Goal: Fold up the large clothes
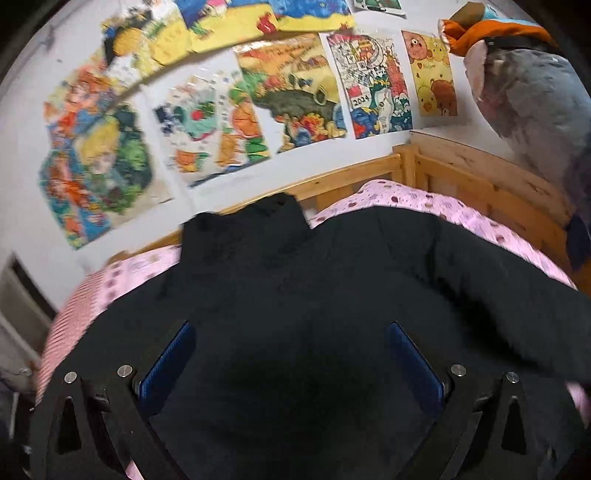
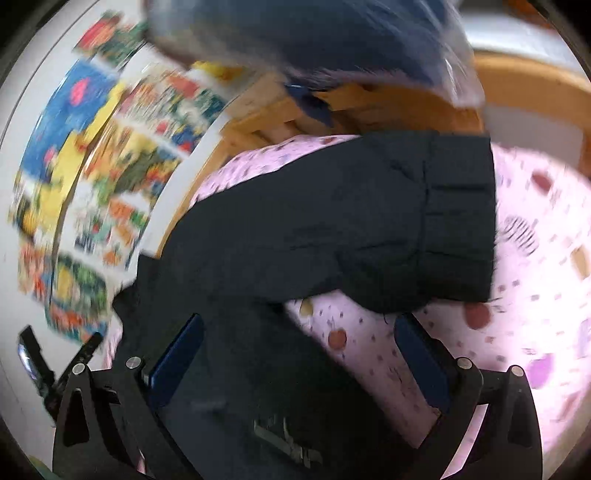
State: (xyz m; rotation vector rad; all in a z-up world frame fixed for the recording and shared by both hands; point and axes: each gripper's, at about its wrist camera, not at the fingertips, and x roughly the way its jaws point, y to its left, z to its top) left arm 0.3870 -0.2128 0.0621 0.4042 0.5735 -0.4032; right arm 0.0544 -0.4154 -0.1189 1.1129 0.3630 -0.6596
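A large black jacket [image 1: 314, 288] lies spread across the pink patterned bed sheet [image 1: 461, 210]. My left gripper [image 1: 291, 332] hangs over the middle of it, jaws wide apart, nothing between the blue pads. In the right wrist view the black jacket [image 2: 351, 229] shows a folded sleeve with a ribbed cuff lying across the pink sheet [image 2: 535, 295]. My right gripper [image 2: 299, 325] hovers above it with its jaws standing wide and no cloth pinched; its left finger is over black fabric, its right finger over the sheet. Both views are blurred.
A wooden bed frame [image 1: 480, 173] borders the far side of the bed. Colourful drawings [image 1: 288, 96] cover the white wall behind it. A big grey-blue plush toy [image 1: 535, 103] sits on the frame at the right, and shows blurred as the plush toy [image 2: 314, 33] in the right wrist view.
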